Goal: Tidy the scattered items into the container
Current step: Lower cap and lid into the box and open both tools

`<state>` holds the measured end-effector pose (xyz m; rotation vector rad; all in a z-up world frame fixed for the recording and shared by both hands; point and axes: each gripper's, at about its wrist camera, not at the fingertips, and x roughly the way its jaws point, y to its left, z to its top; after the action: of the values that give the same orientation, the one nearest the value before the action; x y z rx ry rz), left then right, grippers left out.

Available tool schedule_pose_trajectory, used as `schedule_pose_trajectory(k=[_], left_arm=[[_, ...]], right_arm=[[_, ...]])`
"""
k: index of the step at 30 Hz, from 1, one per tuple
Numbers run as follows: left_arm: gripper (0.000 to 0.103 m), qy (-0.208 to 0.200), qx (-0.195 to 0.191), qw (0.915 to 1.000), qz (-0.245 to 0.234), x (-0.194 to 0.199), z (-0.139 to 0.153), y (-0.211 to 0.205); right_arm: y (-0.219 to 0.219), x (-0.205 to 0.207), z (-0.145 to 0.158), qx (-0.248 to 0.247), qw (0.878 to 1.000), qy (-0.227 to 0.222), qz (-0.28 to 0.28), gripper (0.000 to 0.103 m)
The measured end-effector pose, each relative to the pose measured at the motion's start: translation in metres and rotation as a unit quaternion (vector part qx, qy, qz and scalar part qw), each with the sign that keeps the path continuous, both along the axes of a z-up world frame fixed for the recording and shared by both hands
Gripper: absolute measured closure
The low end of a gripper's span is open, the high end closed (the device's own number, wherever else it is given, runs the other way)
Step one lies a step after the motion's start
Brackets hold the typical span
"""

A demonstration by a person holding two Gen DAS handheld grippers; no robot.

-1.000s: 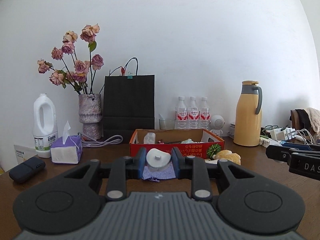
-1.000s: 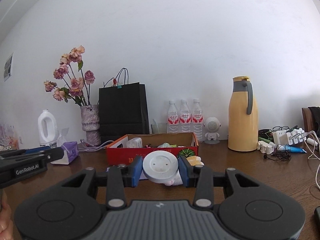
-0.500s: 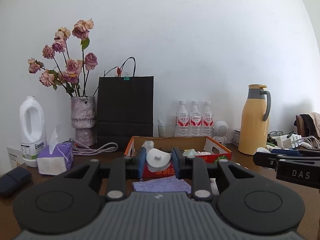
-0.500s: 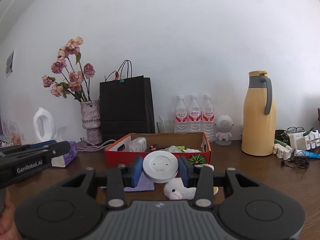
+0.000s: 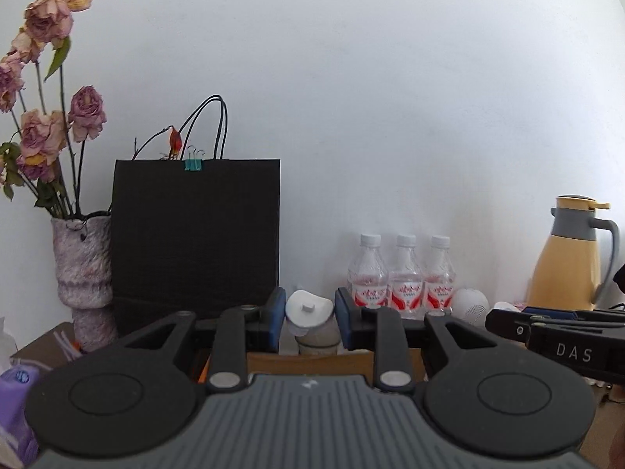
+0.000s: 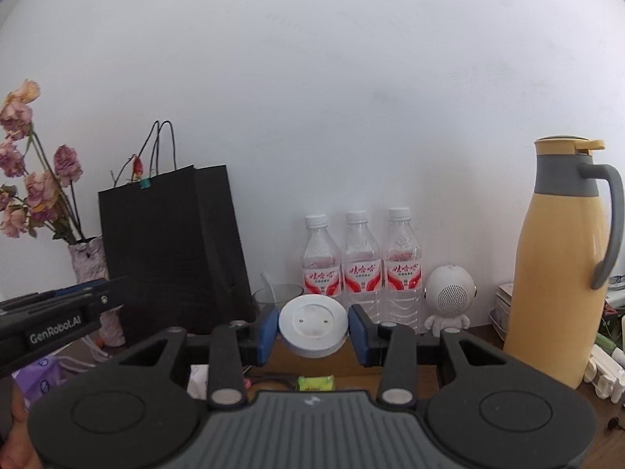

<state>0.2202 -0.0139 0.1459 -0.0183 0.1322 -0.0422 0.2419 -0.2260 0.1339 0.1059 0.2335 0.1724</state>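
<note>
Two grippers loaded: left gripper (image 5: pixel 308 318) clamps white cap (image 5: pixel 308 308); right gripper (image 6: pixel 313 330) clamps white disc (image 6: pixel 313 326).

White disc pinched in my right gripper (image 6: pixel 313 330), box below

My blue pads (image 6: pixel 266 330) press both sides of the round white disc (image 6: pixel 313 326), held above the cardboard box (image 6: pixel 312 363). At 12 o'clock stand three water bottles (image 6: pixel 359 269); at 2 o'clock a white robot-shaped speaker (image 6: pixel 451 299), at 3 o'clock a yellow thermos jug (image 6: pixel 562 265). A black paper bag (image 6: pixel 172 250) sits at 10 o'clock, dried roses (image 6: pixel 31 183) beyond. My left gripper (image 6: pixel 54 316) juts in at 9 o'clock.
</note>
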Motion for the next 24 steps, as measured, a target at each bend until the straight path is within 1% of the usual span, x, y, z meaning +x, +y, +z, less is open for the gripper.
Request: schedule_pose_trajectory(k=[1, 3, 5, 7, 8, 10, 11, 12, 13, 14, 15, 16, 17, 19, 20, 21, 22, 23, 24], left_arm=[[0.075, 0.001, 0.003, 1.0000, 0.001, 0.014, 0.001, -0.001], [0.075, 0.031, -0.010, 0.9994, -0.009, 0.047, 0.001, 0.001], [0.075, 0.086, -0.030, 0.9956, -0.022, 0.081, -0.002, 0.004], [0.075, 0.150, -0.027, 0.9877, -0.037, 0.113, -0.007, 0.001], [0.075, 0.191, -0.025, 0.9804, -0.042, 0.131, -0.011, 0.000], [0.075, 0.257, -0.029, 0.9647, -0.052, 0.159, -0.021, -0.002], [0.075, 0.292, -0.029, 0.9540, -0.060, 0.173, -0.028, -0.003], [0.075, 0.320, -0.032, 0.9454, -0.053, 0.185, -0.036, -0.004], [0.075, 0.340, -0.029, 0.9387, -0.048, 0.194, -0.044, -0.005], [0.075, 0.357, -0.022, 0.9330, -0.041, 0.202, -0.054, -0.007], [0.075, 0.366, -0.018, 0.9301, -0.029, 0.206, -0.062, -0.008], [0.075, 0.377, -0.013, 0.9255, -0.028, 0.212, -0.069, -0.009], [0.075, 0.393, -0.011, 0.9190, -0.031, 0.217, -0.076, -0.010], [0.074, 0.415, -0.011, 0.9094, -0.022, 0.224, -0.088, -0.012], [0.074, 0.430, -0.011, 0.9022, -0.025, 0.229, -0.095, -0.012], [0.073, 0.431, -0.006, 0.9020, -0.022, 0.230, -0.097, -0.012], [0.073, 0.431, 0.006, 0.9019, -0.021, 0.231, -0.098, -0.013], [0.073, 0.435, 0.010, 0.8999, -0.021, 0.231, -0.098, -0.015], [0.073, 0.439, 0.003, 0.8984, -0.022, 0.232, -0.097, -0.014]], right_arm=[[-0.001, 0.014, 0.004, -0.002, 1.000, -0.001, -0.003, 0.065], [-0.001, 0.042, 0.008, -0.013, 1.000, 0.012, 0.002, 0.065], [-0.004, 0.077, 0.009, -0.017, 0.998, 0.060, 0.020, 0.065], [-0.007, 0.117, 0.002, -0.019, 0.991, 0.127, 0.037, 0.065], [-0.006, 0.137, -0.005, -0.027, 0.984, 0.168, 0.043, 0.065], [-0.004, 0.171, -0.019, -0.043, 0.969, 0.238, 0.049, 0.065], [-0.002, 0.186, -0.027, -0.049, 0.962, 0.265, 0.045, 0.065], [0.000, 0.200, -0.036, -0.061, 0.953, 0.293, 0.040, 0.065], [0.001, 0.211, -0.043, -0.063, 0.947, 0.313, 0.038, 0.065], [0.000, 0.221, -0.052, -0.063, 0.939, 0.335, 0.035, 0.065], [0.002, 0.229, -0.061, -0.062, 0.933, 0.354, 0.034, 0.065], [0.005, 0.234, -0.068, -0.063, 0.928, 0.367, 0.034, 0.065], [0.010, 0.240, -0.077, -0.074, 0.921, 0.381, 0.035, 0.065], [0.015, 0.248, -0.090, -0.089, 0.912, 0.398, 0.027, 0.065], [0.016, 0.251, -0.095, -0.102, 0.911, 0.400, 0.017, 0.065], [0.022, 0.251, -0.097, -0.121, 0.911, 0.394, 0.011, 0.065], [0.027, 0.254, -0.098, -0.134, 0.908, 0.397, 0.008, 0.064], [0.029, 0.255, -0.099, -0.141, 0.906, 0.399, 0.008, 0.064], [0.032, 0.256, -0.100, -0.147, 0.904, 0.401, 0.007, 0.062]])
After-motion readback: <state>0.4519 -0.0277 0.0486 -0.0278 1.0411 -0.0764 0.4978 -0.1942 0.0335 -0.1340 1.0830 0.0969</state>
